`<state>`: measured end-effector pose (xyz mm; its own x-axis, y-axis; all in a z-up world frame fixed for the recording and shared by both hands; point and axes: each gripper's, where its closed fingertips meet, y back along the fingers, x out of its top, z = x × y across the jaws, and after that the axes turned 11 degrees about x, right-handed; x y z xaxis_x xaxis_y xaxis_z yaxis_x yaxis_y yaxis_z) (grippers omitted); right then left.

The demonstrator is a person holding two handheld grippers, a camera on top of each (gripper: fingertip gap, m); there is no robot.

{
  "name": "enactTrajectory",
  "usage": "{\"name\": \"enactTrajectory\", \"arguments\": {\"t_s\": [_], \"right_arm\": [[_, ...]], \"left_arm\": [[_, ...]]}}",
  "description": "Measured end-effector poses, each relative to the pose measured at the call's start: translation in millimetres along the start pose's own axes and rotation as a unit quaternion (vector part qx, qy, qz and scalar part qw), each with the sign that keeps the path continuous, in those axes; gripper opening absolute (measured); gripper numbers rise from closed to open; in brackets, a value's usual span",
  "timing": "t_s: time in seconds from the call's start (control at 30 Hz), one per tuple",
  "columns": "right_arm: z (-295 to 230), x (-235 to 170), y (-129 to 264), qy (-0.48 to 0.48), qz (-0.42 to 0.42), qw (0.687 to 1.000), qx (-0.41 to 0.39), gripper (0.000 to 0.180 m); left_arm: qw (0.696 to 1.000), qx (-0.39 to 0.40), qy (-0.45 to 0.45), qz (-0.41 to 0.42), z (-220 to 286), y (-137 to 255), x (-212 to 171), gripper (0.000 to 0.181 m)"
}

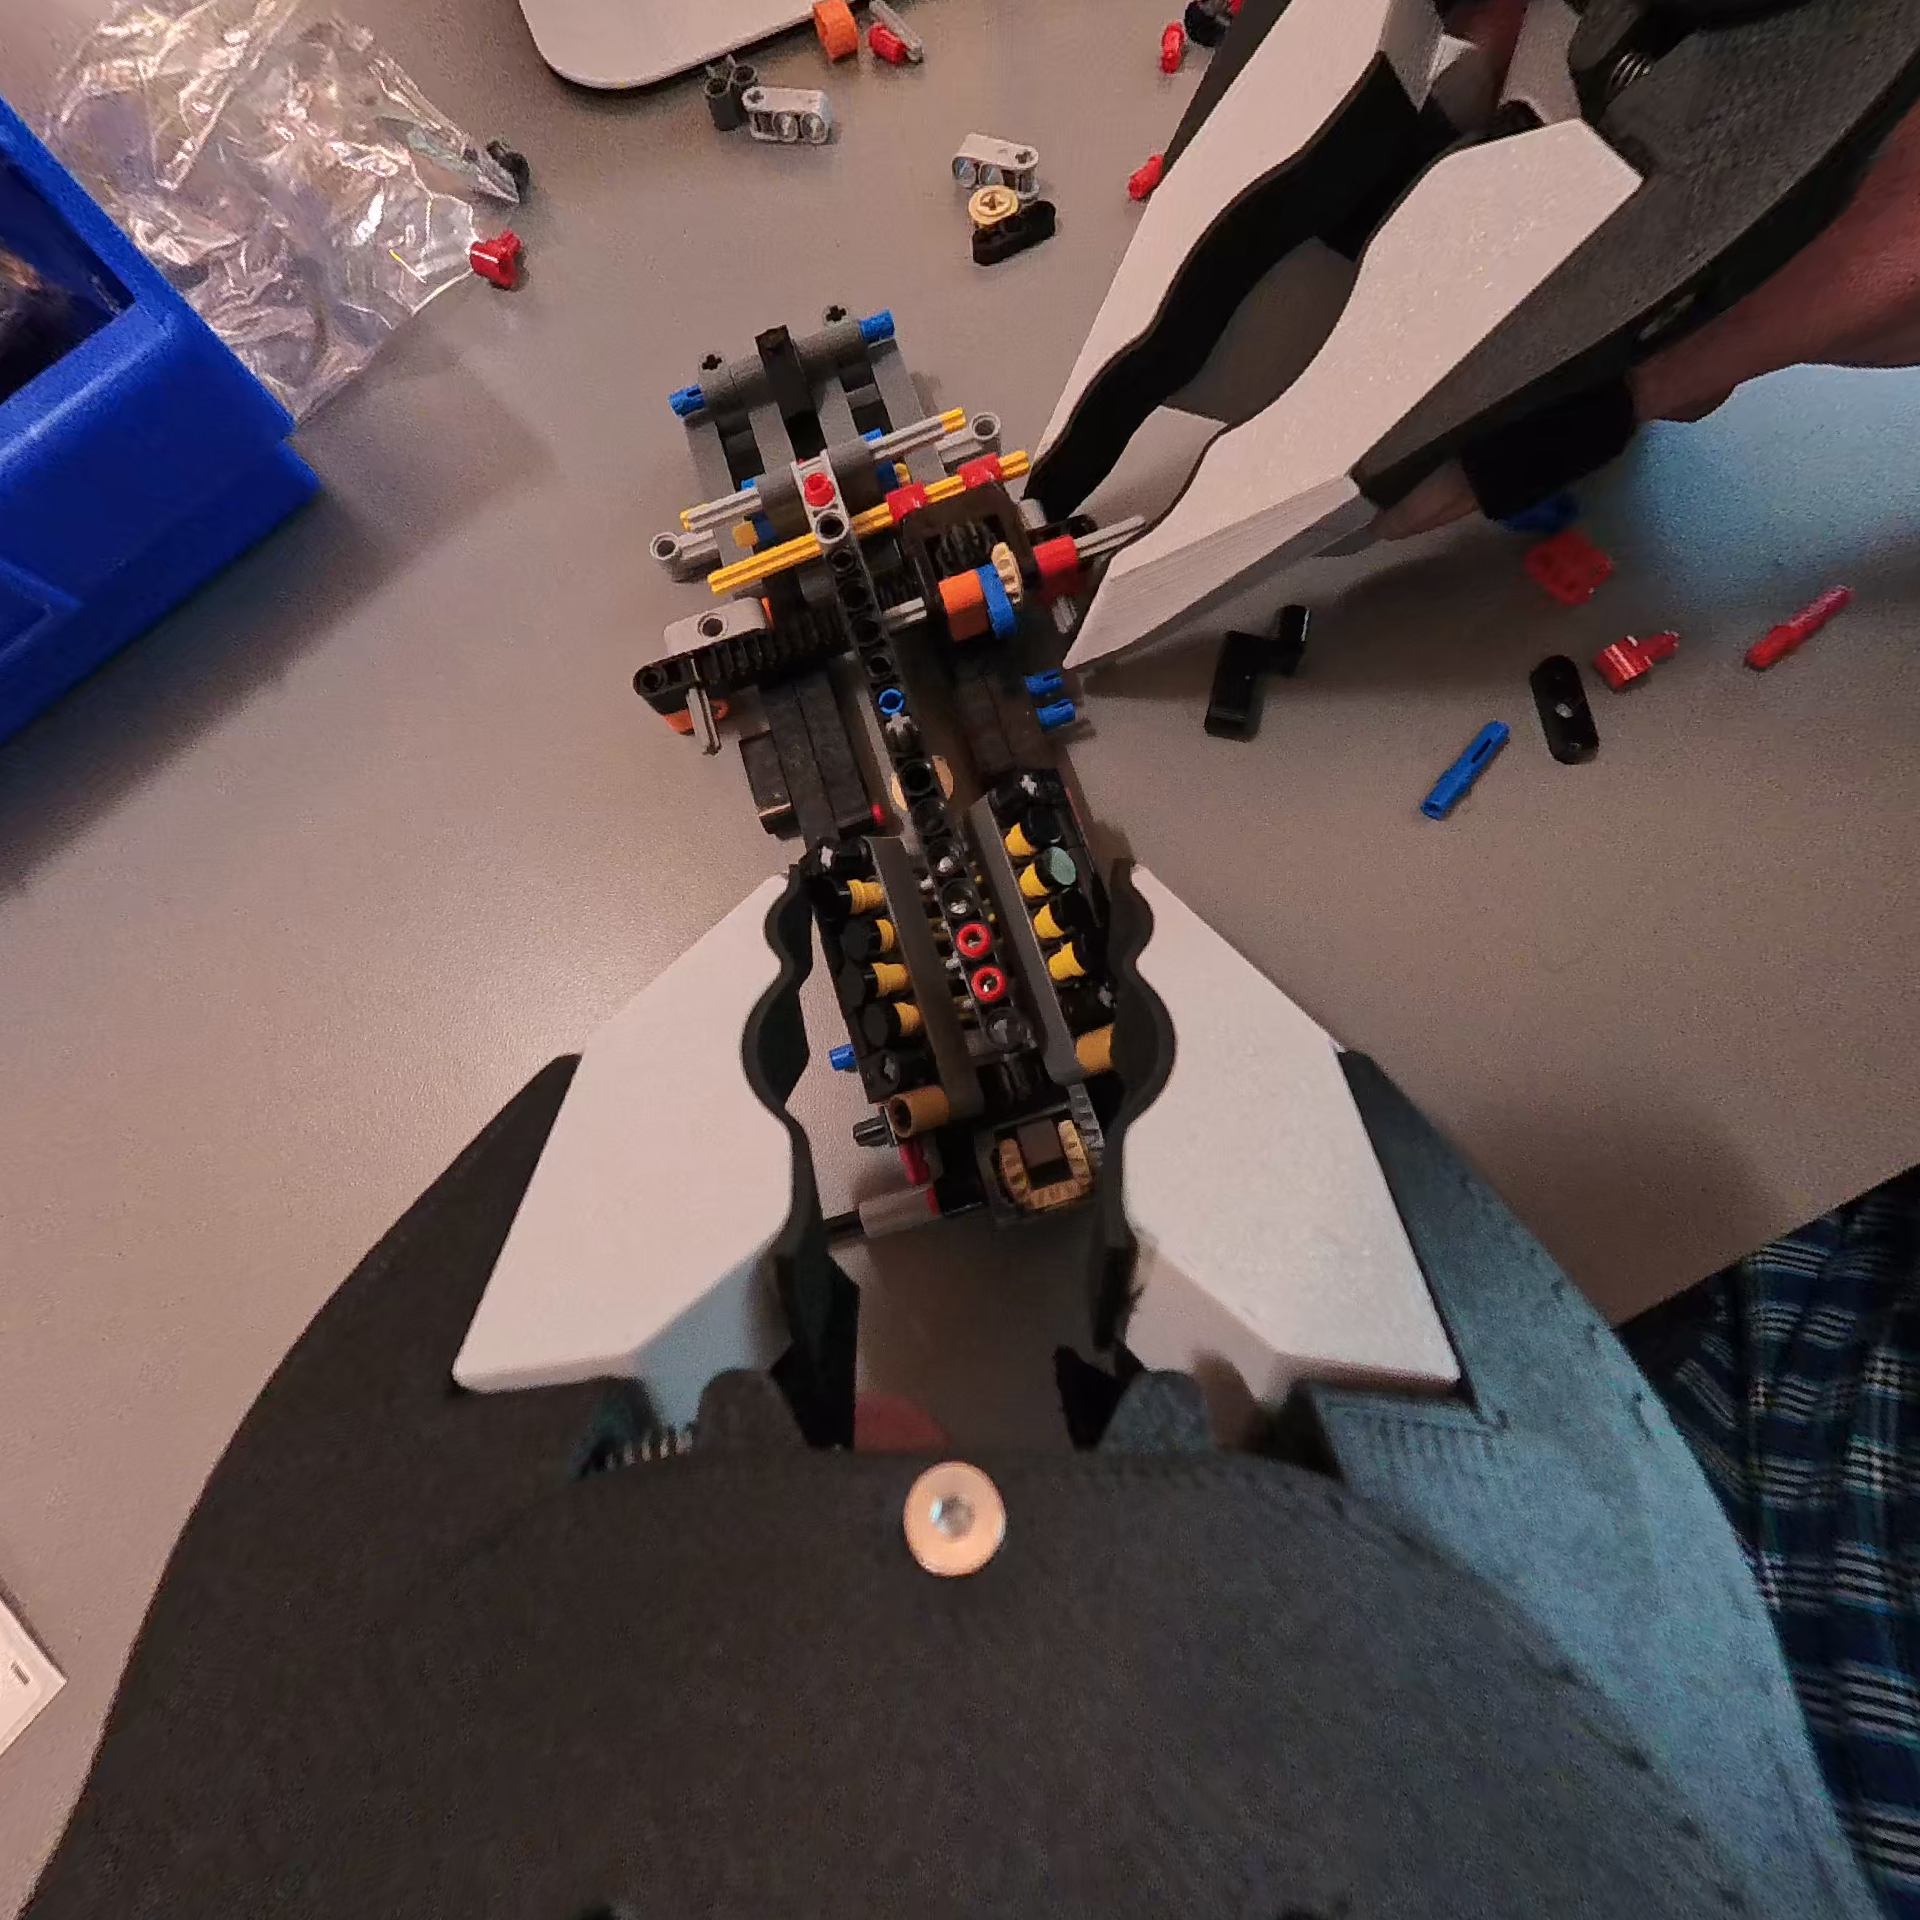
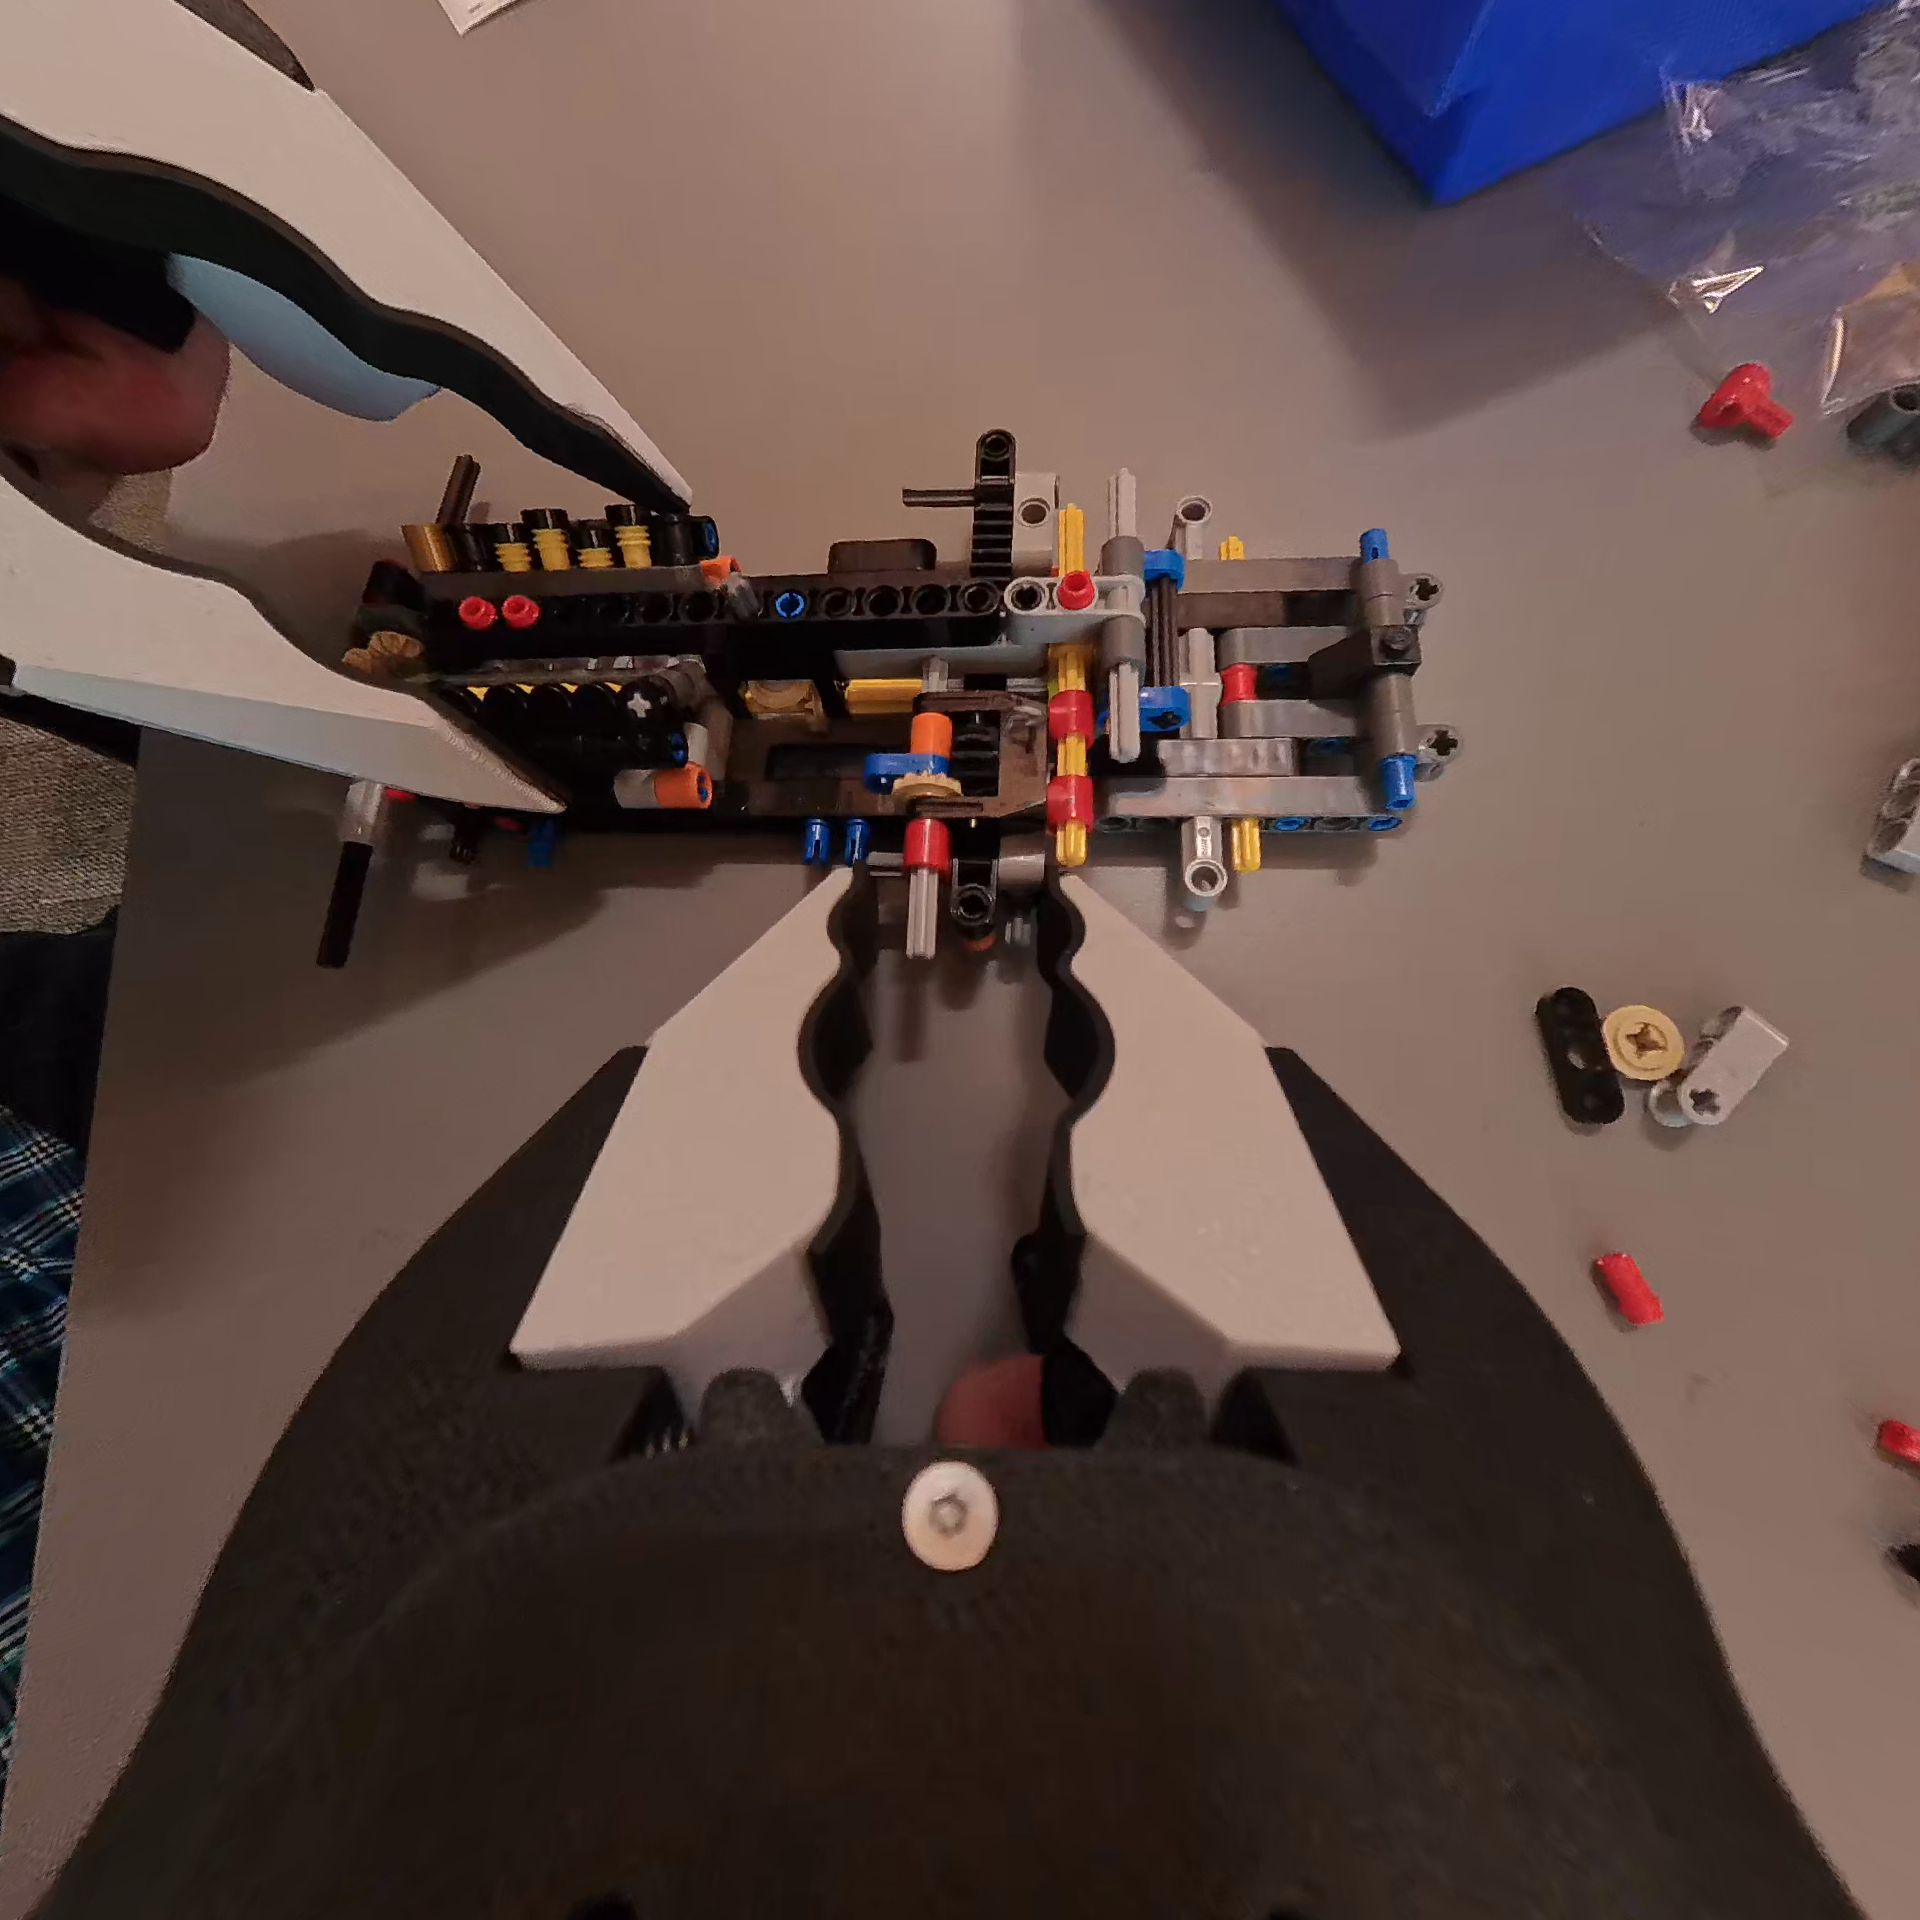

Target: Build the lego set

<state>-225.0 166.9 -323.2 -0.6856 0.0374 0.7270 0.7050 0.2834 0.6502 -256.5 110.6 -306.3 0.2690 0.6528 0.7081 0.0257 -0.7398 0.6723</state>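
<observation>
A long lego technic model (image 1: 883,748) lies on the grey table (image 1: 364,1039), black and grey with yellow, red and blue pins. My left gripper (image 1: 956,894) is shut on its near end, the block with rows of yellow and black cylinders. In the right wrist view the model (image 2: 894,644) lies crosswise, with my left gripper (image 2: 608,649) clamped on its left end. My right gripper (image 2: 951,883) is closed around pieces that stick out of the model's side: a grey axle with a red bush (image 2: 923,847) and a black beam end. It shows in the left wrist view (image 1: 1060,561) at the model's right side.
A blue bin (image 1: 104,468) and a clear plastic bag (image 1: 281,187) lie at the far left. Loose pieces are scattered about: a red one (image 1: 497,258), a black and tan cluster (image 1: 1008,223), a blue pin (image 1: 1465,769), red ones (image 1: 1569,566). More pieces (image 2: 1642,1049) lie right of my right gripper. The gap from one gripper's tips to the other's is roughly 7 cm.
</observation>
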Motion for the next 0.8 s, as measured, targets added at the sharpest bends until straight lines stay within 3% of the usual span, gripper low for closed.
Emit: {"name": "enactTrajectory", "arguments": {"t_s": [0.23,0.27,0.63,0.8], "right_arm": [[1.3,-0.4,0.6,0.010,-0.001,1.000,-0.007,0.026],[2.4,-0.6,0.8,0.013,-0.002,1.000,-0.011,0.019],[0.2,-5.1,11.6,0.019,-0.006,1.000,0.003,0.037],[-3.0,-7.2,13.0,0.028,-0.001,0.999,0.033,0.032]], "left_arm": [[1.000,0.002,-0.002,-0.002,-0.1,0.1,-0.3,0.055],[1.000,0.003,-0.004,-0.004,-0.8,0.2,-0.9,0.055],[1.000,0.012,-0.015,-0.012,-20.1,3.4,7.8,0.052],[0.998,0.003,-0.056,-0.029,-14.4,-7.2,17.9,0.055]]}}
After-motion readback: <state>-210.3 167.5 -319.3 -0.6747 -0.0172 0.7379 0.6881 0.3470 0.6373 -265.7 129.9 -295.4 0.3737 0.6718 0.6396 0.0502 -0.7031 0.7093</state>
